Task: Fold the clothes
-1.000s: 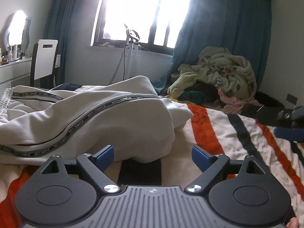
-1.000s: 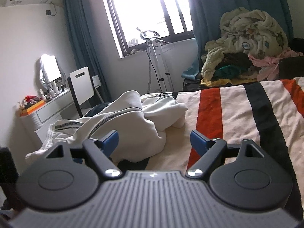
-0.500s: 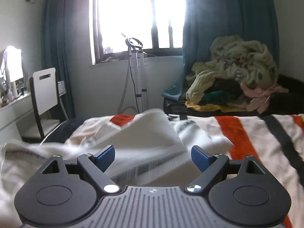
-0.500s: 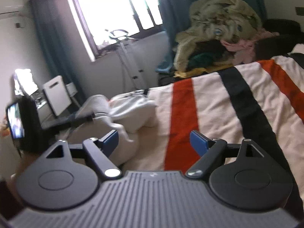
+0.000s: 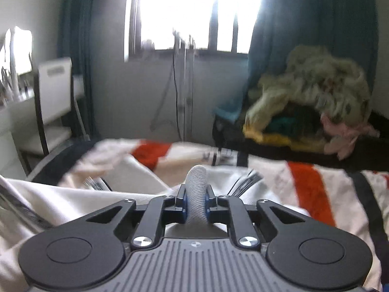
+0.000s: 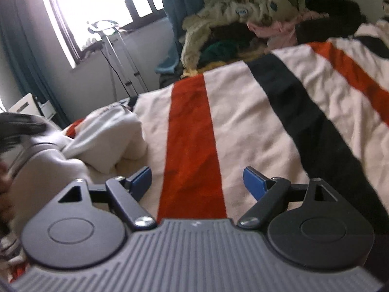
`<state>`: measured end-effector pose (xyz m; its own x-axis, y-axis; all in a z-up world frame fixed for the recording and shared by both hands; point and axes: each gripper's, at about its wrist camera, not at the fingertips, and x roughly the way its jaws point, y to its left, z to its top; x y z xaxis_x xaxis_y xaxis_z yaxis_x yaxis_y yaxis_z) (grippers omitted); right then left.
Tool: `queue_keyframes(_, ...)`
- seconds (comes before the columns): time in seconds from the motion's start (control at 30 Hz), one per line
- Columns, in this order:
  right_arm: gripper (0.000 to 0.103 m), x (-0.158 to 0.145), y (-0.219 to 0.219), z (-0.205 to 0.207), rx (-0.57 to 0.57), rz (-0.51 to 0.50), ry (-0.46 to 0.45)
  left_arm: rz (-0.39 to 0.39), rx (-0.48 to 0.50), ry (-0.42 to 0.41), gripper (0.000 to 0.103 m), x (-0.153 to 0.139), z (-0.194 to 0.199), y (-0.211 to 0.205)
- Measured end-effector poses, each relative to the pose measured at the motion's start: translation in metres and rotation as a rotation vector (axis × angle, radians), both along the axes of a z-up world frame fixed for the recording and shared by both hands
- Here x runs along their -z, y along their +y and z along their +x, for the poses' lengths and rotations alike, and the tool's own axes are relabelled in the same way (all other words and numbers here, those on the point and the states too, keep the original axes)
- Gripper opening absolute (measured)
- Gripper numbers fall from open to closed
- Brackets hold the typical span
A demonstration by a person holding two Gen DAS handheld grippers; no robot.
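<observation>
Left hand-held gripper [image 5: 195, 203]: I see it pinched tight on a grey ribbed band [image 5: 196, 185] of the white garment [image 5: 80, 202], the band standing up between the jaws.
Right hand-held gripper [image 6: 197, 178]: spread wide, holding nothing, hanging over the orange stripe of the bed [image 6: 243, 112].
Garment: bunched and rumpled at the left side of the bed, partly lifted from where I hold it; no flat, squared fold shows.
Progress: I judge folding is under way, with the cloth in hand but not laid out; whether any fold is already made I cannot tell through the blur.
Left to do: spreading and squaring, as far as I can judge.
Open room: the striped bedspread to the right lies bare and wide.
Edges: the bed's far edge lies close behind the garment; a heap of clothes [image 6: 243, 12] crowds the far right corner; a chair [image 5: 52, 97] stands past the left edge.
</observation>
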<state>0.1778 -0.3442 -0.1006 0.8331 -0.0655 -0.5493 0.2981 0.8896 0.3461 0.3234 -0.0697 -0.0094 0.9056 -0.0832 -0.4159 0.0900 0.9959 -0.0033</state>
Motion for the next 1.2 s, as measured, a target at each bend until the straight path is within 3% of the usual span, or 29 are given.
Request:
queue_keyframes(0.07, 0.084, -0.001, 0.0, -0.001, -0.001, -0.001, -0.002, -0.001, 0.02, -0.054, 0.012, -0.004, -0.042, 0.0)
queue_keyframes(0.23, 0.084, -0.002, 0.001, -0.005, -0.002, -0.003, -0.006, -0.021, 0.056, -0.098, 0.011, -0.001, -0.14, 0.017)
queue_keyframes(0.4, 0.084, -0.014, 0.006, -0.021, -0.021, -0.016, -0.027, -0.017, 0.07, 0.03, 0.011, 0.045, -0.211, 0.037)
queue_keyframes(0.53, 0.084, -0.019, 0.016, -0.031, -0.054, -0.037, -0.02, -0.036, 0.047, 0.089, 0.014, 0.068, -0.222, 0.052)
queue_keyframes(0.6, 0.084, -0.022, 0.021, -0.037, -0.079, -0.034, -0.023, -0.076, 0.055, 0.072, 0.019, 0.063, -0.223, 0.057)
queue_keyframes(0.67, 0.084, -0.025, 0.026, -0.043, -0.104, -0.043, -0.029, -0.112, 0.069, 0.06, 0.034, 0.056, -0.224, 0.061)
queue_keyframes(0.73, 0.084, -0.027, 0.031, -0.048, -0.139, -0.036, -0.031, -0.111, 0.07, 0.053, 0.065, 0.053, -0.226, 0.063)
queue_keyframes(0.83, 0.084, -0.029, 0.039, -0.054, -0.196, -0.007, -0.038, -0.106, 0.071, 0.042, 0.08, 0.048, -0.23, 0.064)
queue_keyframes(1.0, 0.084, -0.034, 0.055, -0.046, -0.281, 0.064, -0.039, -0.097, 0.073, 0.023, 0.086, 0.04, -0.236, 0.066)
queue_keyframes(1.2, 0.084, -0.055, 0.083, 0.016, -0.349, 0.071, -0.067, -0.084, -0.023, 0.018, 0.09, 0.047, -0.22, 0.083)
